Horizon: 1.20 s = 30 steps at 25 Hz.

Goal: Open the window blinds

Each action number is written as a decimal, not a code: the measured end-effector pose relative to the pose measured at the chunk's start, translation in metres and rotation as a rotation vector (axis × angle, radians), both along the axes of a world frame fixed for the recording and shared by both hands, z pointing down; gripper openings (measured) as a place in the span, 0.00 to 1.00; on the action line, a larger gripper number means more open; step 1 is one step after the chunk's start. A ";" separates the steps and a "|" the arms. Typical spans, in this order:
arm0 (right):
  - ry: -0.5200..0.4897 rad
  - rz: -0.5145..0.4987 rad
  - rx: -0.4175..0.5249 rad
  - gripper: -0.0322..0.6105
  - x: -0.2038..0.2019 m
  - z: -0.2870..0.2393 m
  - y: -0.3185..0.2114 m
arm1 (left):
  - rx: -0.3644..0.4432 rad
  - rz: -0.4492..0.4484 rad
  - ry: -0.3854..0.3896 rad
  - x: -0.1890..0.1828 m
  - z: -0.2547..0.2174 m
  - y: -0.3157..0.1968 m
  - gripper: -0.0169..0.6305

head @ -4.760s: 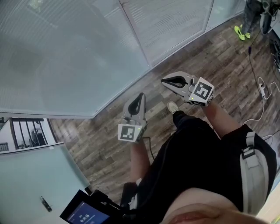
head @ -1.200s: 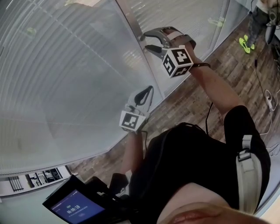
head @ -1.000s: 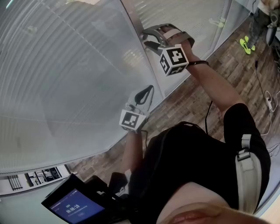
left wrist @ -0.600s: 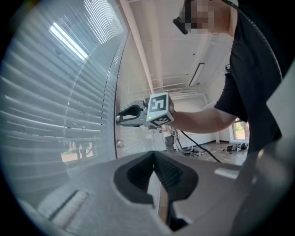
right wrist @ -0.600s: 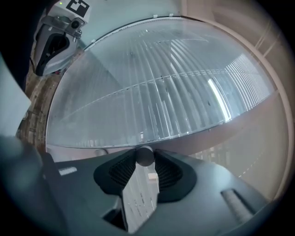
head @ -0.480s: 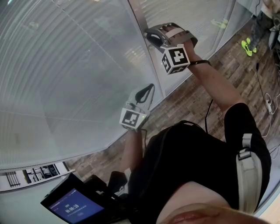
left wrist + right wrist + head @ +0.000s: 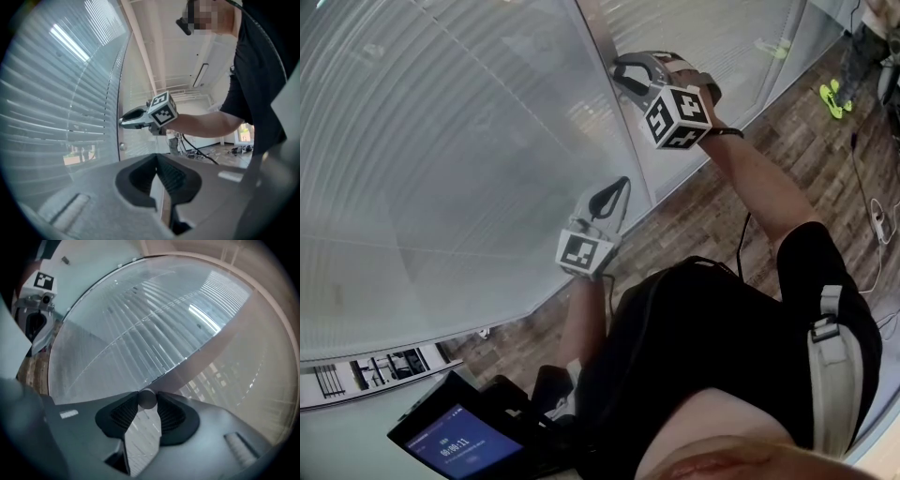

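Observation:
The window blinds (image 7: 441,141) hang with their slats closed behind a glass pane, beside a pale upright frame post (image 7: 619,131). My right gripper (image 7: 617,75) is raised to that post. In the right gripper view its jaws have just been closing and now pinch a small round metal knob (image 7: 147,398), with the blinds (image 7: 140,324) filling the space behind it. My left gripper (image 7: 623,184) hangs lower, close to the glass, shut with nothing in it. In the left gripper view its closed tips (image 7: 158,157) sit below the right gripper (image 7: 123,121).
A second small round knob (image 7: 123,146) sits on the frame under the right gripper. Wood flooring (image 7: 712,206) runs along the foot of the glass, with a white cable (image 7: 874,211) at the right. Someone in green shoes (image 7: 825,73) stands far right. A device screen (image 7: 455,445) is near my waist.
The right gripper's jaws have closed from wide open onto the knob, and the gripper has rolled, turning its marker cube. The left gripper has stayed where it was.

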State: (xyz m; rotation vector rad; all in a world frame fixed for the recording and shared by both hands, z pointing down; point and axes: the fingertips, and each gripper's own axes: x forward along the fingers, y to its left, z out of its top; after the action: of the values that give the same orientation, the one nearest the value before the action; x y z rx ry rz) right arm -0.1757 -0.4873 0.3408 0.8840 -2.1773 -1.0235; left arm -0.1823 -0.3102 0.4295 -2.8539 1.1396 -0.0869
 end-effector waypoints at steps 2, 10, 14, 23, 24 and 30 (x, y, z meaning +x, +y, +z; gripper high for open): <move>-0.077 0.003 -0.064 0.25 0.001 -0.002 -0.002 | 0.022 -0.003 0.011 -0.001 0.000 -0.003 0.03; -0.313 0.014 -0.234 0.26 0.003 -0.007 -0.004 | -0.008 0.002 0.002 0.000 0.001 0.000 0.03; -0.481 0.012 -0.379 0.26 0.005 -0.003 -0.007 | -0.003 0.001 0.005 0.000 0.001 0.001 0.03; -0.711 0.034 -0.552 0.26 0.009 0.002 -0.015 | 0.051 0.011 0.008 0.000 0.003 -0.002 0.03; -0.732 0.036 -0.566 0.26 0.009 0.001 -0.015 | 0.042 0.010 0.010 0.000 0.003 -0.001 0.03; -0.873 0.042 -0.654 0.25 0.011 0.000 -0.016 | -0.001 0.004 0.006 -0.001 0.002 0.003 0.03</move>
State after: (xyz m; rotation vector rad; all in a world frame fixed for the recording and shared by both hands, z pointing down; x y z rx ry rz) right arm -0.1651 -0.5036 0.3403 1.1471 -2.8815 0.2143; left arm -0.1829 -0.3075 0.4313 -2.8593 1.1355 -0.0784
